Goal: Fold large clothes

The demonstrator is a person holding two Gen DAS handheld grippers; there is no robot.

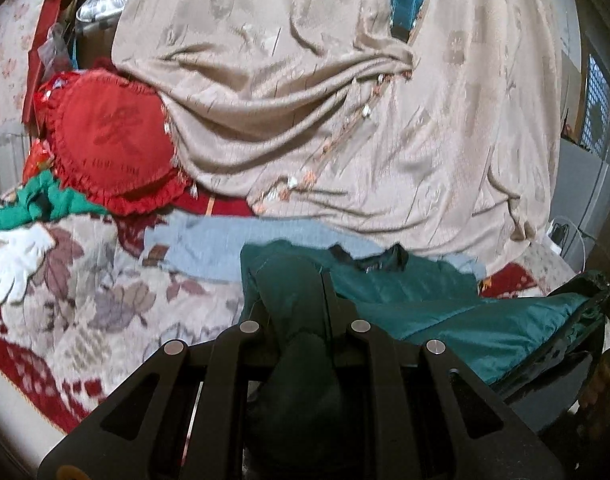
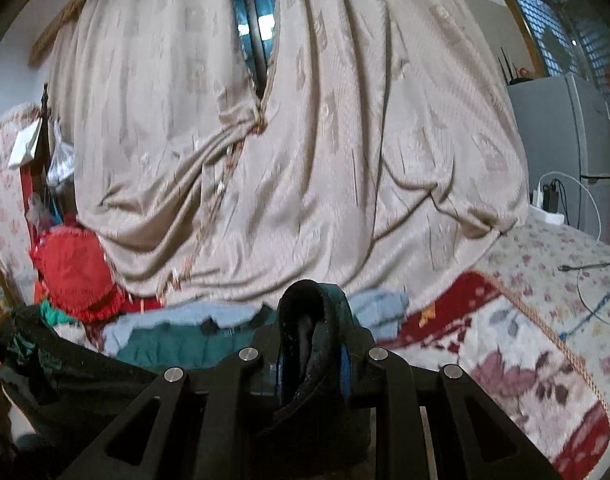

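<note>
A dark green jacket with a black collar lies on the patterned bedspread, over a light blue garment. My left gripper is shut on a bunched fold of the green jacket at its left side. My right gripper is shut on a dark cuff or hem of the same jacket, which stands up between the fingers. The right gripper also shows at the right edge of the left wrist view, holding the jacket's other end.
A beige curtain hangs down onto the bed behind the clothes. A red heart-shaped pillow, a green cloth and a white glove lie at the left. A grey fridge and charger cables are at the right.
</note>
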